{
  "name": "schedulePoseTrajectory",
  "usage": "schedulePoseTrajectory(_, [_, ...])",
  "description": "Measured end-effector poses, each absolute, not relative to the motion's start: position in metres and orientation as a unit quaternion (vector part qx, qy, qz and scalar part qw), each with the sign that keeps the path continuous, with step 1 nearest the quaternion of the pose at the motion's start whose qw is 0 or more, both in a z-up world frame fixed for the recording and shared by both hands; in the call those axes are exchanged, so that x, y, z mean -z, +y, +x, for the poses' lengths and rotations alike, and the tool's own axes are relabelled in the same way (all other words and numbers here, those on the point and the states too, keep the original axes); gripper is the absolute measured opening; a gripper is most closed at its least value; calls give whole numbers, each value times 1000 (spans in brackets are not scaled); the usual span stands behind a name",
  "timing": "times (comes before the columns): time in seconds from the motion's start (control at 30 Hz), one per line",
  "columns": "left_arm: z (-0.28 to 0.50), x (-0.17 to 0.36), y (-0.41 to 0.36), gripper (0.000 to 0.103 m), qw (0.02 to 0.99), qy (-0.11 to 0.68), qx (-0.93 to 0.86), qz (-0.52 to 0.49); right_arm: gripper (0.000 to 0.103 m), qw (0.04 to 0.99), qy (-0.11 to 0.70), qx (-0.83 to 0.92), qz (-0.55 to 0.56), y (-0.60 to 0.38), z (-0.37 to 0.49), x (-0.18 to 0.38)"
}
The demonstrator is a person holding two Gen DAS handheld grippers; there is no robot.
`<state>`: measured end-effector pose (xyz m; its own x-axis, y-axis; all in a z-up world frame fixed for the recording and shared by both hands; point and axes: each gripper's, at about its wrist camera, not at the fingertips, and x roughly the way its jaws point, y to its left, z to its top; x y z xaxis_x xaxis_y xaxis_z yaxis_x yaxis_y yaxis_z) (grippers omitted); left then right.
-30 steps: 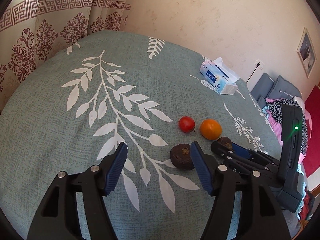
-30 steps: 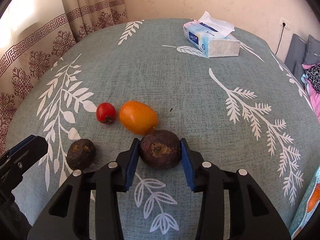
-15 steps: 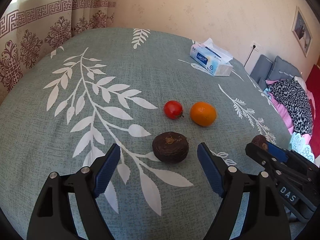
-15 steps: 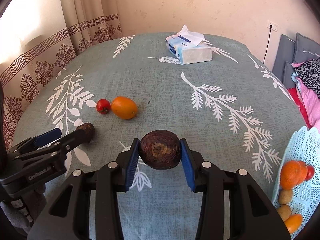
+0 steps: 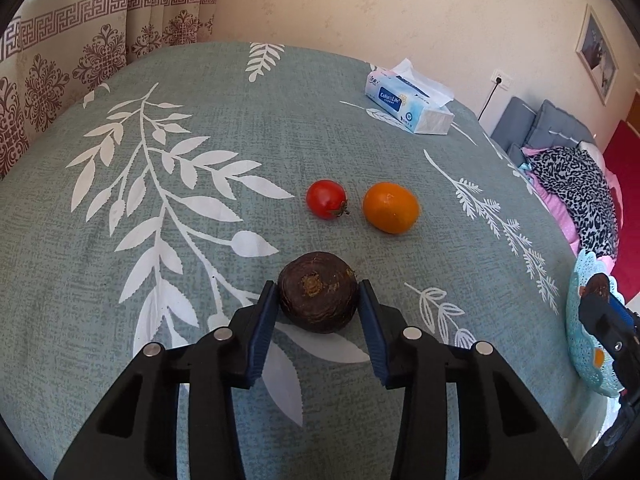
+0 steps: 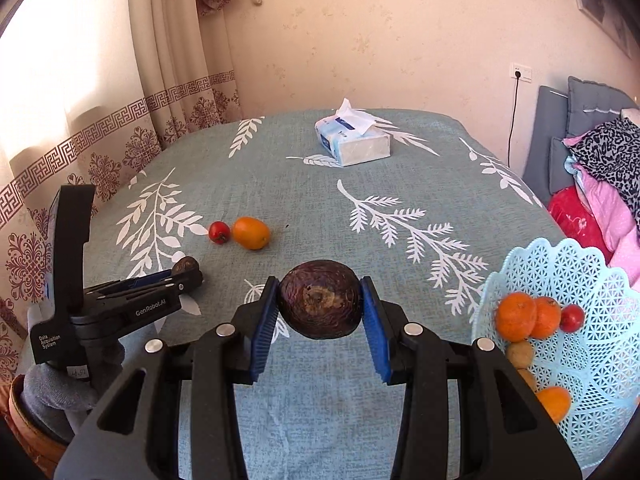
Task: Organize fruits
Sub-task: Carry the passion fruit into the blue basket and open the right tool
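Left claw (image 5: 318, 308) clamped on dark fruit (image 5: 318, 298) resting on tabletop (image 5: 200, 260), just below tomato (image 5: 326, 199) and orange (image 5: 390, 208). Right claw (image 6: 320, 308) grips second dark fruit (image 6: 320, 305) aloft, beside basket (image 6: 568, 280).

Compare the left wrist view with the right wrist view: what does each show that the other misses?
Only the left wrist view shows the framed picture on the wall.

Only the right wrist view shows the contents of the pale blue lattice plastic basket: round orange citrus fruits, a small red tomato and small tan fruits.

Both show the red tomato and orange oval fruit on the leaf-print tablecloth, the blue-and-white tissue pack, and each hand-held gripper, left and right, shut on a dark brown round fruit.
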<state>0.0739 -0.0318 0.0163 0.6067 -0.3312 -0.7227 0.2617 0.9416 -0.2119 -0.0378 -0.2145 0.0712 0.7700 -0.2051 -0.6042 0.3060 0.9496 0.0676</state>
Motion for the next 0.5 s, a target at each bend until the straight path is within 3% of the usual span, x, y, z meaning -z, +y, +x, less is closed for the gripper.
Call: schedulePoseTrajectory(0.5, [50,-18,-38,41,904,393,169,-20,42,917,276,246,150,-310,-125,-87])
